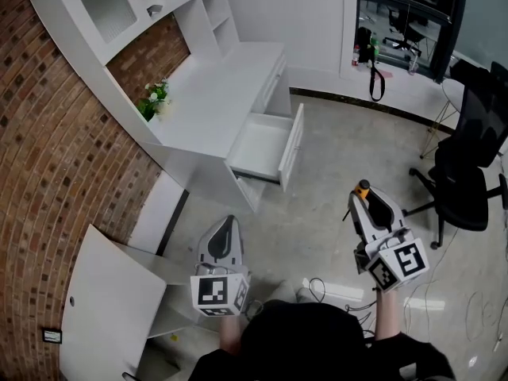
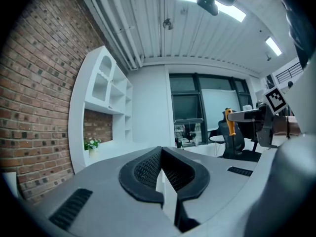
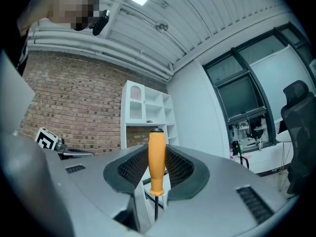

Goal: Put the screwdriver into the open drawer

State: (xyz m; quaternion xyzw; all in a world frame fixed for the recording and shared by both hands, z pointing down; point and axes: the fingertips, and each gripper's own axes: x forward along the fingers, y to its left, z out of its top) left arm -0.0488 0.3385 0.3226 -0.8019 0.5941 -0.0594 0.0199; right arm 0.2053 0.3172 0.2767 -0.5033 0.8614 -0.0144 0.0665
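Where the task's thing sits: orange-handled screwdriver (image 3: 157,157), upright in the grey right gripper (image 1: 363,200), dark shaft pointing down.
Right tongs: clamped on the orange handle.
Left gripper (image 2: 161,166): jaws together, nothing between them.
Drawer: white open drawer (image 1: 258,145), pulled out of the white desk (image 1: 214,94), farther off, left of the screwdriver.
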